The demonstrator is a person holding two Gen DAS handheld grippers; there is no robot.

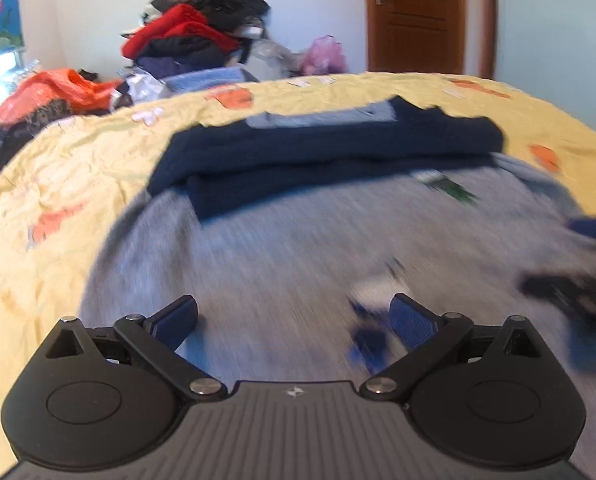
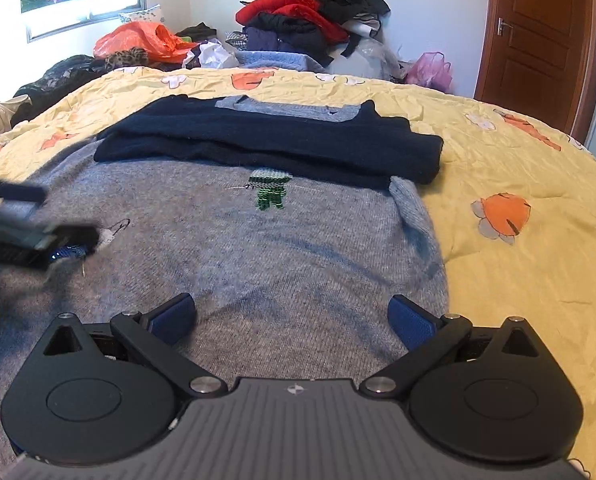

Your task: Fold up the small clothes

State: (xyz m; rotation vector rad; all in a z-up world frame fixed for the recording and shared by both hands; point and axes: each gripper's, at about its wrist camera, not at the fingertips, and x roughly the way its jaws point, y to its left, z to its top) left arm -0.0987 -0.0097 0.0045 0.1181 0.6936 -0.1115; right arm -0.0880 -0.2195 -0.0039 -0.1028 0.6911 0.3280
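Note:
A small grey knit sweater lies flat on the yellow bedspread, with its navy sleeves folded across the chest below the collar. A small green figure is stitched on the front. My right gripper is open and empty, low over the sweater's lower part. My left gripper is open and empty over the same sweater; that view is blurred. Each gripper shows at the edge of the other's view: the left one in the right wrist view, the right one in the left wrist view.
A pile of red, black and blue clothes rises behind the bed. An orange plastic bag and a pink bag lie beside it. A brown door stands at the far right. Dark clothes lie at the bed's far left.

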